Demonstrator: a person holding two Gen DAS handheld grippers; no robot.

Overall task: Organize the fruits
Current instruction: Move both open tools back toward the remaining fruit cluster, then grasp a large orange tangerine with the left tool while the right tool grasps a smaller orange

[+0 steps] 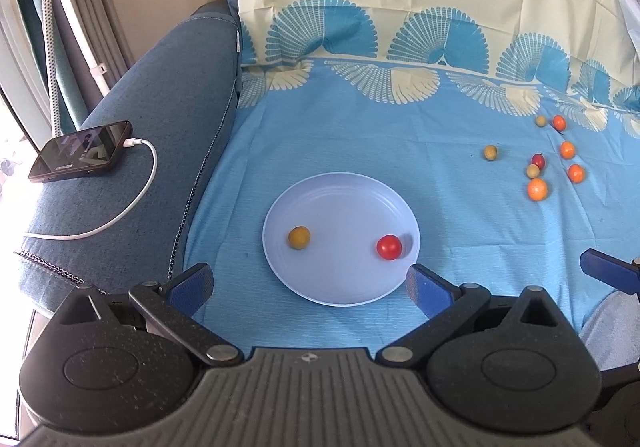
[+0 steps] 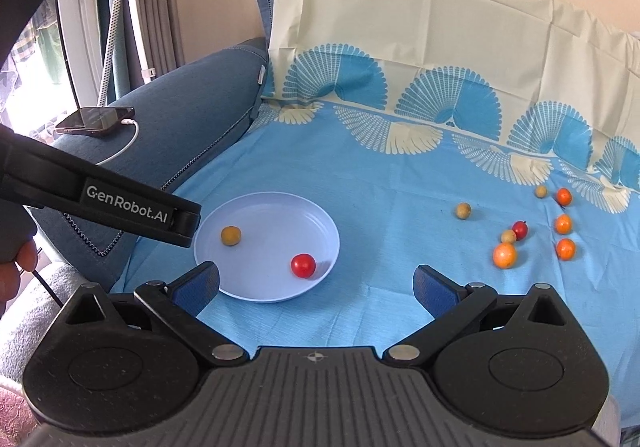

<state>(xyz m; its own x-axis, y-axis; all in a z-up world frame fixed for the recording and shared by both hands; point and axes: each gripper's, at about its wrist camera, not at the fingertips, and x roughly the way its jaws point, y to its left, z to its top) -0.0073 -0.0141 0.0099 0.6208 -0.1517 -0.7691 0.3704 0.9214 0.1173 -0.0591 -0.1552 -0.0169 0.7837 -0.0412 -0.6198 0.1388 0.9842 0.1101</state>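
A pale blue plate [image 1: 304,287] sits on the blue patterned sheet [image 1: 360,143] that covers the sofa seat, toward the sheet's left edge and near its front. Two fruits lie in the plate, well apart: a yellow fruit [image 1: 299,237] on the left part and a red fruit [image 1: 389,246] by the right rim.

The other fruits are loose on the sheet toward its right edge, well apart from the plate. A yellowish-green fruit [image 1: 490,152] lies alone between the plate and the cluster. In the cluster, a dark red fruit [image 1: 538,160] touches a small pale fruit [image 1: 532,170], with the largest orange fruit [image 1: 537,189] just in front of them. Three more orange-red fruits run along the right side – one at the back [image 1: 559,122] beside a small tan fruit [image 1: 541,121], one in the middle [image 1: 567,149], one nearer the front [image 1: 576,173].

The left gripper [image 1: 310,281] hangs over the plate's near rim, jaws wide apart and holding nothing. The right gripper [image 2: 316,281] hangs over the front of the sheet just right of the plate, jaws also wide apart and empty – its left finger [image 2: 198,283] overlaps the plate's near rim in its own view.

On the blue sofa armrest [image 1: 168,119] to the left, a phone [image 1: 80,151] lies with a white cable [image 1: 132,207] plugged in
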